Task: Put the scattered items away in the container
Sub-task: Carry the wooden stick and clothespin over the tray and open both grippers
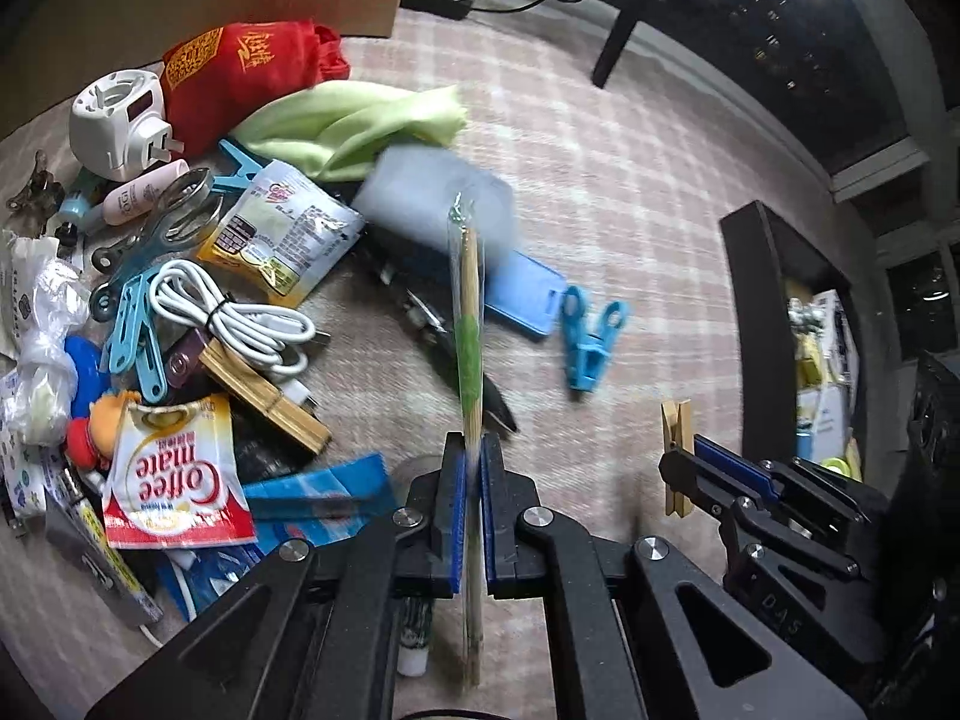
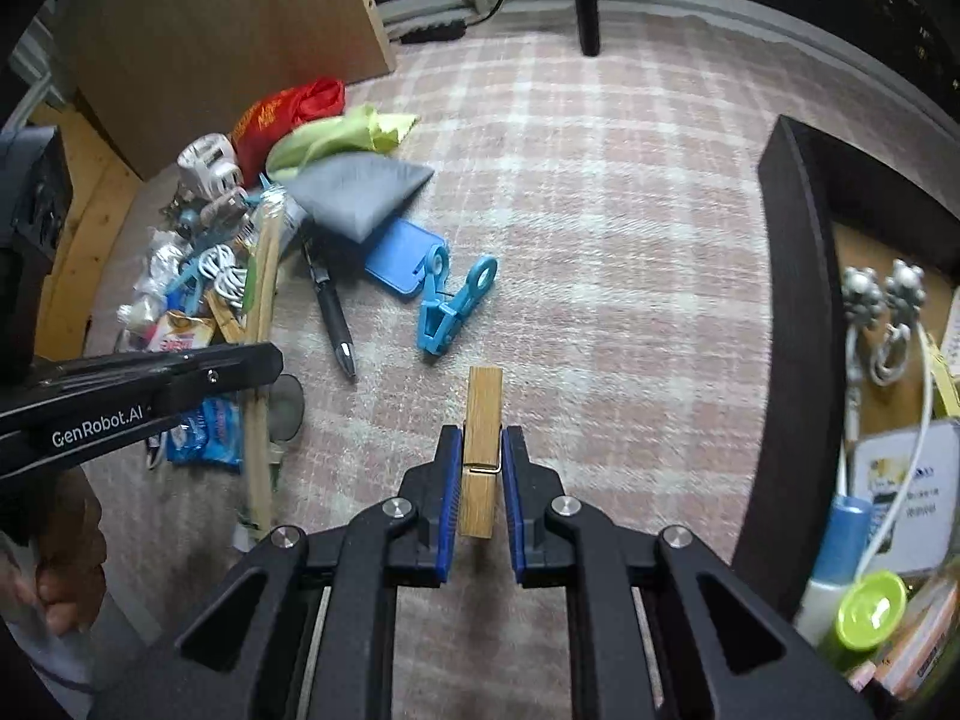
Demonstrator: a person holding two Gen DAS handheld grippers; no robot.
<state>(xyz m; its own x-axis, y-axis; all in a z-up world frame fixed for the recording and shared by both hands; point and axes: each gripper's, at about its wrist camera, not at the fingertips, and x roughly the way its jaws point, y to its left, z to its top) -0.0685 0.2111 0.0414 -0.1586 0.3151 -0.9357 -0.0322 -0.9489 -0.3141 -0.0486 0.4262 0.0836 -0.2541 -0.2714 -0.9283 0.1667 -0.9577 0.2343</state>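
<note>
The left gripper [image 1: 473,450] clamps wrapped chopsticks [image 1: 468,324] at centre frame; the right gripper [image 2: 482,450] clamps a wooden peg [image 2: 482,450], box [image 2: 798,312] at right.

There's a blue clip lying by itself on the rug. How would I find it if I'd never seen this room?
Start at the pink checked rug, between the heap of clutter and the dark container. Just beyond the blue card holder lies the blue plastic clip, alone on bare rug. Unlike the other blue clips tangled in the heap, nothing touches it, and its two ring-ended handles are splayed apart.
</note>
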